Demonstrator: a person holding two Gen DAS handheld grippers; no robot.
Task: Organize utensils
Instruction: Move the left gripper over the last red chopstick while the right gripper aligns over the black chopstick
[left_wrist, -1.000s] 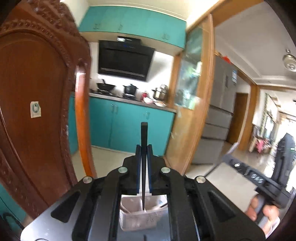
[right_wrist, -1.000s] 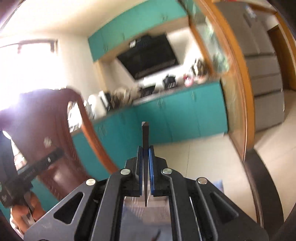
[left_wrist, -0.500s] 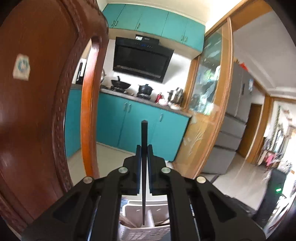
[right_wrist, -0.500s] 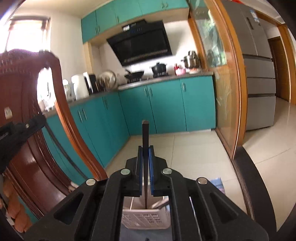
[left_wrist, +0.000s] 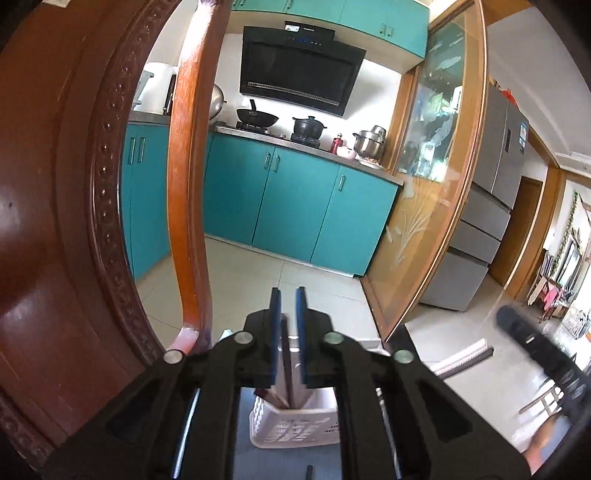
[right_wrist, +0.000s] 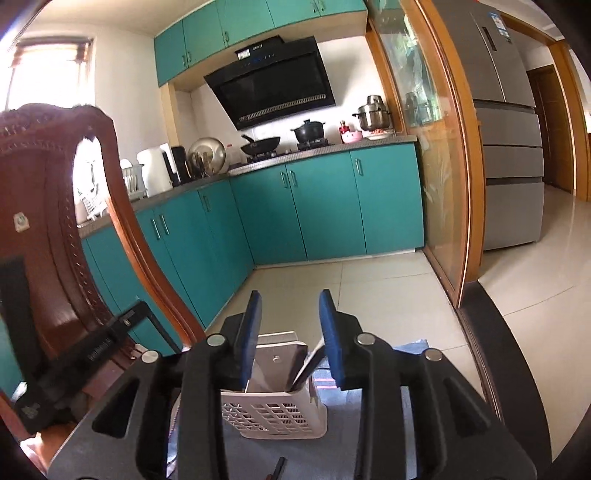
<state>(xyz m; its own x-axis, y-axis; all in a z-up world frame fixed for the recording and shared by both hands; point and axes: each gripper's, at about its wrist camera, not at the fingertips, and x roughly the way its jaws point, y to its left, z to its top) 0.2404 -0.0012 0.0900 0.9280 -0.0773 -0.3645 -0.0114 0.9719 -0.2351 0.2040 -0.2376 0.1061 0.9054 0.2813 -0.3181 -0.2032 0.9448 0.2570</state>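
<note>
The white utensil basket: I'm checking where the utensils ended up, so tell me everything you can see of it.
The white utensil basket looks like plastic, with lattice-perforated walls and a solid rim. It stands upright on a bluish surface, directly below both hand-held grippers. Dark chopsticks lean inside it, their tops rising between the left hand-held gripper's parted fingers. From the right wrist view, flat metal utensils also stand inside. The right hand-held gripper is open above it, touching nothing.

Kitchen with teal base cabinets and matching teal wall cabinets. Black angled range hood on white wall. Pale glossy floor tiles. Carved dark wooden chair back at left. Bright window. Grey multi-door refrigerator.
</note>
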